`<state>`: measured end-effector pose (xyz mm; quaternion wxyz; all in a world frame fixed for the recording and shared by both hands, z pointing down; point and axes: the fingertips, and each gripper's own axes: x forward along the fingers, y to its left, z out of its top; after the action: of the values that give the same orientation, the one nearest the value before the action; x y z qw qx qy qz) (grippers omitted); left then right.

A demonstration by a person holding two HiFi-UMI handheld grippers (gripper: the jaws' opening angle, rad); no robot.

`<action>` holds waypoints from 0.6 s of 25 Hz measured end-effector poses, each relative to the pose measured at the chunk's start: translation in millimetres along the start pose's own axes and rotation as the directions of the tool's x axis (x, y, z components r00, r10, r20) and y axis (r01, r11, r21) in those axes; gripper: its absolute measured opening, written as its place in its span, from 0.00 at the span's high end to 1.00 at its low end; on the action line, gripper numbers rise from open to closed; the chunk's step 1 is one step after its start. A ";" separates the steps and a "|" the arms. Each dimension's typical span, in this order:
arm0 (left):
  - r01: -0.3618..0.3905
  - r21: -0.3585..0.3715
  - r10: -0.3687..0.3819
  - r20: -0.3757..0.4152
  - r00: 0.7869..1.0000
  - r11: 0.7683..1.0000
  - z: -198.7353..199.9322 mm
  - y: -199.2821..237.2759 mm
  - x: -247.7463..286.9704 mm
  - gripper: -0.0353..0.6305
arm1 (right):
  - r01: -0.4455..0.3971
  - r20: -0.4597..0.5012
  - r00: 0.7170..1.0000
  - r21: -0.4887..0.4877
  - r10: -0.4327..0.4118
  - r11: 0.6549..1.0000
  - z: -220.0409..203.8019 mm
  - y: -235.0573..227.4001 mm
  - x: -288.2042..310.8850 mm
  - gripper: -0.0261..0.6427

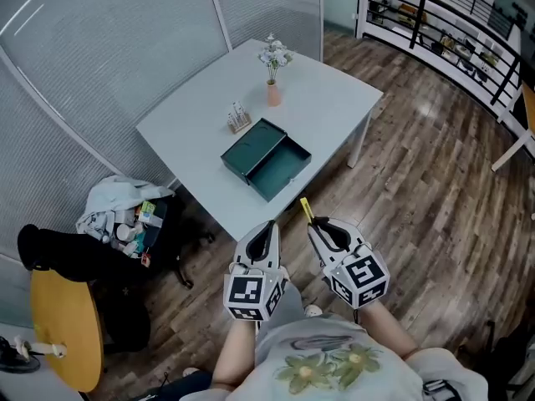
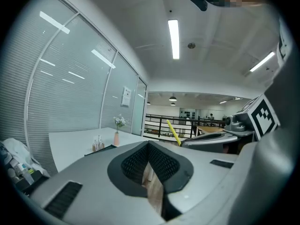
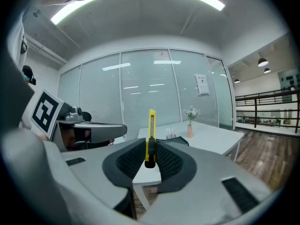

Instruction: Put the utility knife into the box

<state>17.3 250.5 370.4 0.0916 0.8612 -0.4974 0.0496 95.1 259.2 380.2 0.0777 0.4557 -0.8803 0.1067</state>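
Note:
A yellow utility knife (image 3: 150,137) stands upright between the pads of my right gripper (image 3: 149,159), which is shut on it. In the head view the utility knife (image 1: 306,210) sticks out past my right gripper (image 1: 319,231) toward the table's near edge. The dark green box (image 1: 266,159) lies open on the white table (image 1: 192,115), its lid flat beside it. My left gripper (image 1: 269,227) hangs beside the right one, short of the table, with its jaws closed together and nothing between them. From the left gripper view the utility knife (image 2: 174,131) shows at the right.
A pink vase with white flowers (image 1: 273,82) and a small rack of bottles (image 1: 239,118) stand on the table behind the box. A chair with clothes and a bag (image 1: 117,215) sits left of the table. Wooden floor (image 1: 435,190) spreads to the right. Glass partitions run behind.

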 end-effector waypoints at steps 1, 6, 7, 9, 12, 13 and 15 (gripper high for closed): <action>0.002 0.002 -0.002 -0.003 1.000 1.000 0.8 6.5 5.9 0.95 | -0.001 -0.001 1.000 -0.002 0.001 1.000 2.3 -2.1 8.8 0.85; 0.012 -0.011 -0.012 -0.001 1.000 1.000 10.4 44.2 40.1 0.95 | 0.002 -0.002 1.000 -0.009 -0.002 1.000 17.5 -17.7 55.8 0.85; 0.013 -0.013 -0.013 -0.002 1.000 1.000 11.5 51.7 47.2 0.95 | 0.005 -0.001 1.000 -0.008 -0.005 1.000 19.7 -21.2 65.1 0.85; 0.018 -0.013 -0.018 -0.004 1.000 1.000 13.9 65.8 60.9 0.95 | 0.011 -0.002 1.000 -0.007 -0.011 1.000 24.1 -27.6 82.6 0.85; 0.032 -0.007 -0.032 -0.002 0.999 0.999 21.4 84.2 79.6 0.95 | 0.022 -0.002 1.000 -0.010 -0.022 1.000 32.0 -36.7 107.1 0.85; 0.039 -0.005 -0.039 0.000 0.999 0.999 23.9 90.0 85.1 0.95 | 0.026 -0.002 1.000 -0.010 -0.026 1.000 34.4 -39.6 115.0 0.85; 0.051 -0.002 -0.051 0.003 0.999 0.999 27.4 102.0 95.2 0.95 | 0.033 -0.002 0.999 -0.009 -0.033 0.999 38.4 -44.7 130.8 0.85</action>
<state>-23.5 114.3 371.4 0.0932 0.8737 -0.4753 0.0454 55.4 121.3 379.0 0.0824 0.4699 -0.8729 0.1018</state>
